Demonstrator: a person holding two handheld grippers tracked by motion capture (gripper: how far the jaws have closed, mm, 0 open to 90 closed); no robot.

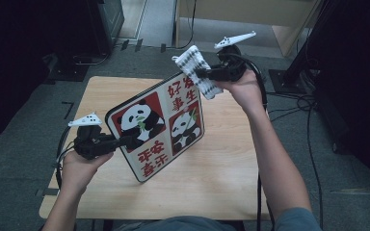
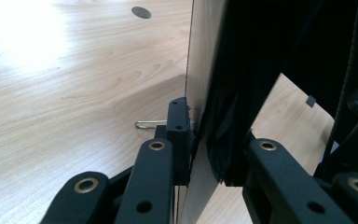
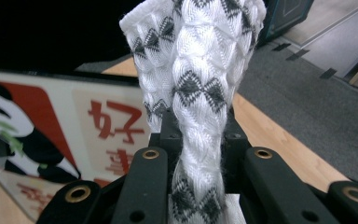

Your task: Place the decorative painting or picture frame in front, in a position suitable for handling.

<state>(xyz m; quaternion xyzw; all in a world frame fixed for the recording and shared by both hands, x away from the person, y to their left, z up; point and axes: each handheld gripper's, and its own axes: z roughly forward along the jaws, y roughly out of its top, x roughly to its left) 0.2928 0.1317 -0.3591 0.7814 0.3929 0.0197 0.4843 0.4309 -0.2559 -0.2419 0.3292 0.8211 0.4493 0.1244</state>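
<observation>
You hold one panda board clamped in your left gripper, one patterned cloth pinched in your right gripper, above the worktop.

panda board, red characters 好事, 平安喜乐

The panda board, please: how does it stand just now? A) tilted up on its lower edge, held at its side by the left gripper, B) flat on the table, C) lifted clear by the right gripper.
A: the panda board stands tilted, the left gripper clamping its side edge.
</observation>
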